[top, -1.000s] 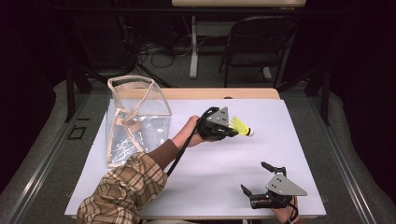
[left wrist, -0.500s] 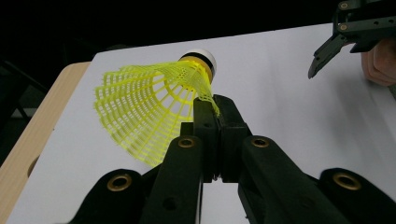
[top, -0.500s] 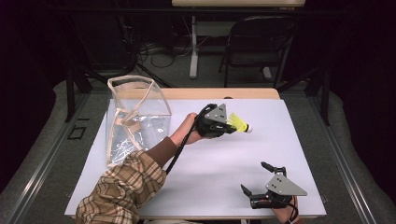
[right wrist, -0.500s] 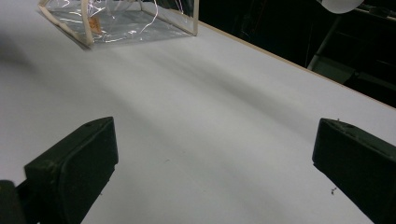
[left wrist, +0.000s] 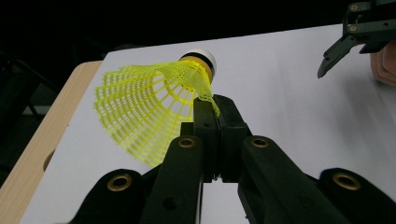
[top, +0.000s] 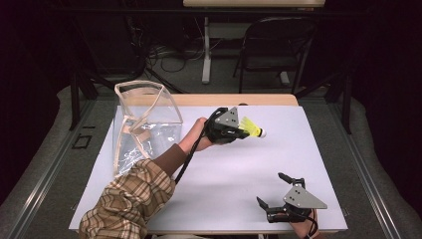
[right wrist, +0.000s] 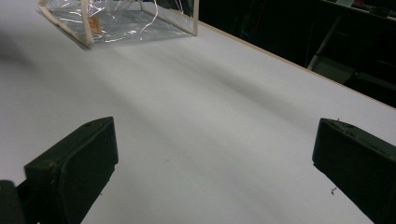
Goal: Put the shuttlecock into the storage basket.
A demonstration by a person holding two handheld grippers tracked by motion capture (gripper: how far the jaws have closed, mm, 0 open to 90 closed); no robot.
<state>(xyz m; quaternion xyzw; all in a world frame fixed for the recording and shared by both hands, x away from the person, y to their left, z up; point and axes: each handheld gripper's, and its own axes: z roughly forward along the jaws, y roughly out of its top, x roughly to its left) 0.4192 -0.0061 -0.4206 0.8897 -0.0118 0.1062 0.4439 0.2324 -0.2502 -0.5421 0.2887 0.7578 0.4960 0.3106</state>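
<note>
Tongs first: the left tongs (top: 240,130), held above the middle of the white surface (top: 308,149), are clamped on the edge of a yellow shuttlecock's (top: 252,129) mesh skirt. In the left gripper view the black jaws meet on a pinch of that skirt (left wrist: 140,112), which fans out to one side of them. The shuttlecock's long axis runs straight on from the tongs, with its white cork tip (left wrist: 201,58) pointing away from the hand.

A large clear plastic bag (top: 144,122) with pale trim stands open behind the left tongs, beside the plaid-sleeved forearm, so it lies on the opposite side from where the cork points. Judging by this, carrying the shuttlecock to the bag would mean drawing the hand back and turning it round.

The right tongs (top: 278,191) rest near the person's edge of the surface, jaws wide apart with nothing between them, well apart from both shuttlecock and bag. The left hand is much the nearer to each.
</note>
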